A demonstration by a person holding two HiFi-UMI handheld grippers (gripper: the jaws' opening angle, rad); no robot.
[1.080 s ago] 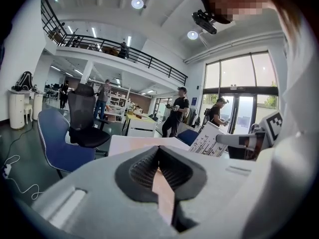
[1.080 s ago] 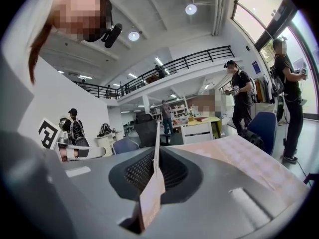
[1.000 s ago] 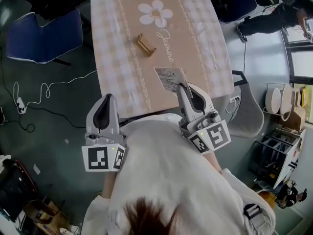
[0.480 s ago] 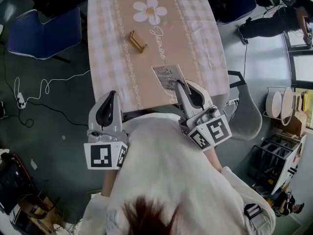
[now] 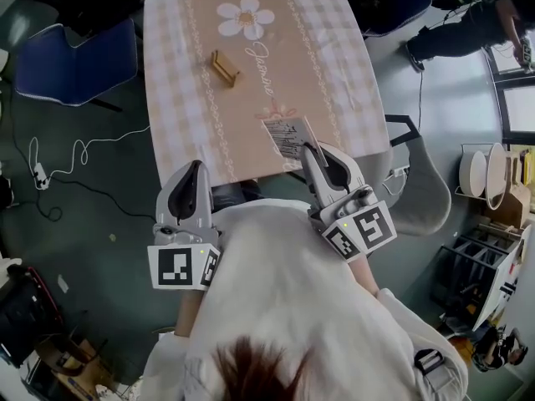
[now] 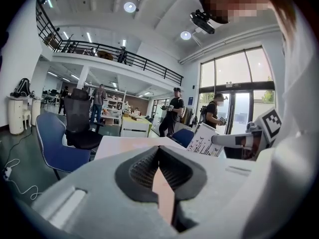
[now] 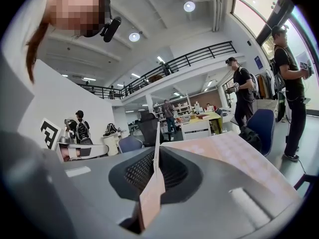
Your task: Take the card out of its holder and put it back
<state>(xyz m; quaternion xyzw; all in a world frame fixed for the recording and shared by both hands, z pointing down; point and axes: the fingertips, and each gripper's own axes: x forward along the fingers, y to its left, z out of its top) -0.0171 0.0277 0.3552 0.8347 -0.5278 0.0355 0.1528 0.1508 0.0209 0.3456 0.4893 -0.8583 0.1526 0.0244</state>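
A small wooden card holder (image 5: pixel 223 66) stands empty on the checked tablecloth of the table (image 5: pixel 175 98), toward its far left. My right gripper (image 5: pixel 313 153) is shut on a white printed card (image 5: pixel 290 136) and holds it over the table's near edge, well short of the holder. In the right gripper view the card (image 7: pixel 156 148) stands edge-on between the jaws of the right gripper (image 7: pixel 157 153). My left gripper (image 5: pixel 185 192) hangs just off the near edge, shut on nothing. The left gripper view shows the closed left gripper (image 6: pixel 159 151), with the card (image 6: pixel 204 141) off to the right.
A blue chair (image 5: pixel 75 61) stands left of the table and a grey chair (image 5: pixel 422 182) at its right. A white cable (image 5: pixel 75 153) trails over the floor on the left. Several people (image 7: pixel 289 78) stand in the hall beyond the table.
The head view has shifted, so the table and holder sit a little further up and left. Both grippers keep their pose, and the right one still holds the card.
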